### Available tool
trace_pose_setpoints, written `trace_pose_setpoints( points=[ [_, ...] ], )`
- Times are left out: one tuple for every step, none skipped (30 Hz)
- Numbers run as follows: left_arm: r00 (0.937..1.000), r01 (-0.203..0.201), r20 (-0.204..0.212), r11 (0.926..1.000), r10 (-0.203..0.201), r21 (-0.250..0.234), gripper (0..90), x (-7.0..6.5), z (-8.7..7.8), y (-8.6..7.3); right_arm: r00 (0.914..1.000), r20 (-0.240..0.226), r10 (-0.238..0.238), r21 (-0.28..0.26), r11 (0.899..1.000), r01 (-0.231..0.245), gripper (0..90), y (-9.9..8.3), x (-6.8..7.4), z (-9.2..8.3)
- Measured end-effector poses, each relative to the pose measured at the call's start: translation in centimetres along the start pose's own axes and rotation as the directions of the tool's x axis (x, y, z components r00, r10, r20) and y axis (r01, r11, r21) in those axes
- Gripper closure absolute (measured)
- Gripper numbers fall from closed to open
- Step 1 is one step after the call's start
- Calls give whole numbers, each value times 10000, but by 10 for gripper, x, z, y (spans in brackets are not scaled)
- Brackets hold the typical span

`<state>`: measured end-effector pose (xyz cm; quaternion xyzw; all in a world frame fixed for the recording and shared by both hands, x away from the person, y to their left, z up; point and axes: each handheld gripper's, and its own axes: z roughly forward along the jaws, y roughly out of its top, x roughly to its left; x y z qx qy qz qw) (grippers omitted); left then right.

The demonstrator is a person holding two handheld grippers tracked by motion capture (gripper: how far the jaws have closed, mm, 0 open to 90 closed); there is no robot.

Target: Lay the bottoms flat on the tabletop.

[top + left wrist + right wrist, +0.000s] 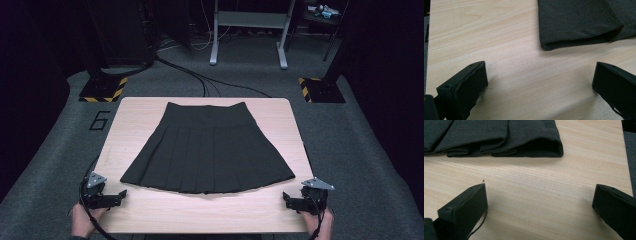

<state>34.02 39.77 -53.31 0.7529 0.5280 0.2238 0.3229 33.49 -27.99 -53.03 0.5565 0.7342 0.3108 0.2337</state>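
A black pleated skirt point(207, 150) lies flat on the middle of the wooden table point(135, 112), with its waistband toward the far edge and its wide hem toward the person. The left gripper point(121, 196) rests on the table near the left corner of the hem, apart from the cloth. Its jaws stand wide apart and hold nothing; in the left gripper view this hem corner point(546, 46) lies ahead of the jaws, a little toward the right one. The right gripper point(286, 199) rests near the right corner of the hem, also released and empty. In the right gripper view that folded corner point(557, 148) lies ahead, between the jaws. Bare wood remains between the hem and the near table edge, and also on both sides of the skirt.
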Motion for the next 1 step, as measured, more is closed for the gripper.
trace_pose_setpoints(
  points=[
    [10000,0,0,10000,0,0,0,0,0,0,10000,-3,-14,-4,10000,14,0,0,0,0]
  ],
)
